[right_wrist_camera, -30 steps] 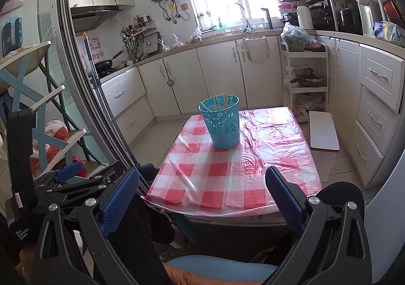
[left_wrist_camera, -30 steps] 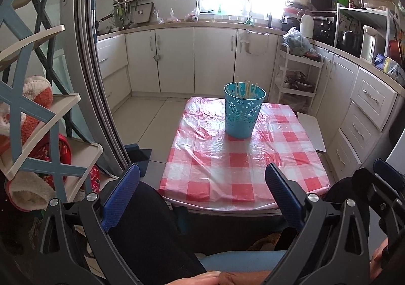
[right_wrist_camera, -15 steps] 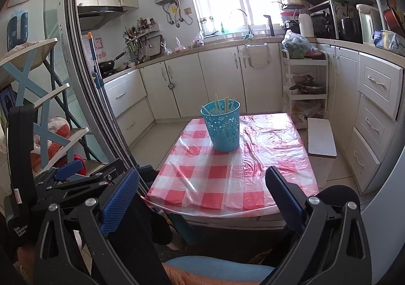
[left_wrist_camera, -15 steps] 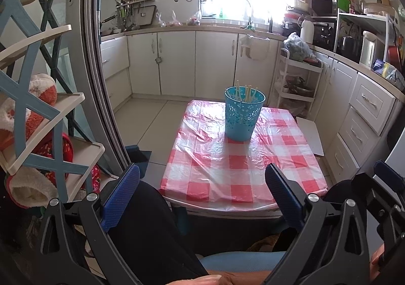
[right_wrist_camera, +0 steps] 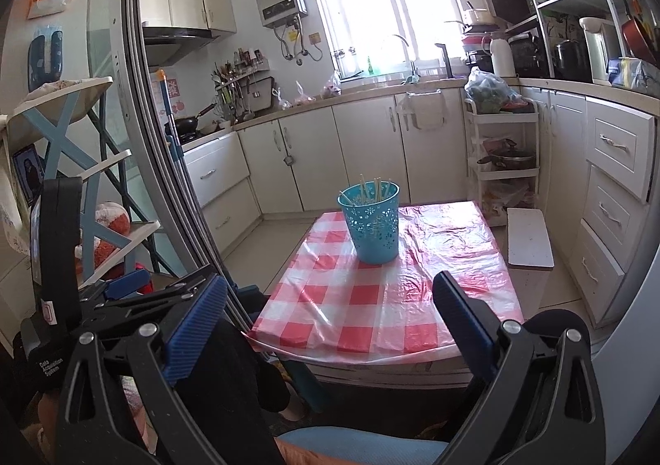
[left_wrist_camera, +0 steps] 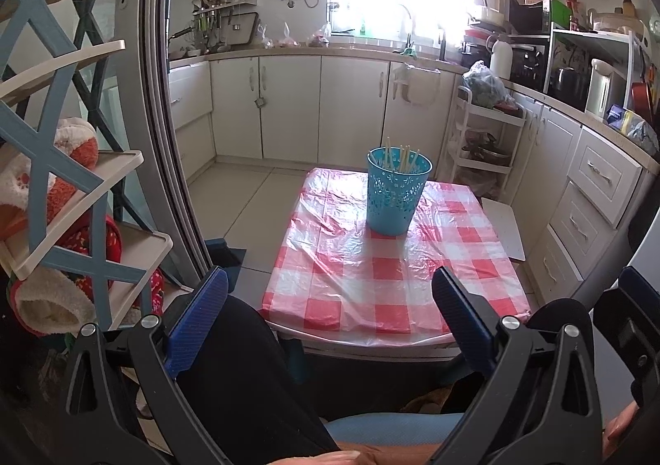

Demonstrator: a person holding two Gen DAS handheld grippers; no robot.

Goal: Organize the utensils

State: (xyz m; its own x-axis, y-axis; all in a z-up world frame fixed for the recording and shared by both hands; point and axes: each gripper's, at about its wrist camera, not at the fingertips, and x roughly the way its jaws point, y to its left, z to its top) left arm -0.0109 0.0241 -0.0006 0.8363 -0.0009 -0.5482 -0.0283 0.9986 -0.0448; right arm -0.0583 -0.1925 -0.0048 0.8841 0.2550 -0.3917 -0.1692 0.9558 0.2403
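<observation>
A turquoise perforated basket (left_wrist_camera: 395, 192) stands upright on the far half of a low table with a red-and-white checked cover (left_wrist_camera: 387, 283). Several pale chopsticks (left_wrist_camera: 402, 159) stand in the basket. The basket (right_wrist_camera: 371, 222), chopsticks (right_wrist_camera: 373, 189) and table (right_wrist_camera: 371, 316) also show in the right wrist view. My left gripper (left_wrist_camera: 330, 312) is open and empty, held well short of the table's near edge above my lap. My right gripper (right_wrist_camera: 330, 316) is open and empty at about the same distance. The left gripper's body (right_wrist_camera: 123, 296) shows at the left of the right wrist view.
A blue-framed shelf rack (left_wrist_camera: 62, 184) with soft items stands left, beside a sliding door frame (left_wrist_camera: 165, 135). White cabinets (left_wrist_camera: 288, 106) line the back and right walls. A white trolley (left_wrist_camera: 486, 135) and a small white stool (left_wrist_camera: 503, 227) stand right of the table.
Both views have tilted up slightly, so the table and basket sit lower in frame. Both grippers stay open and empty.
</observation>
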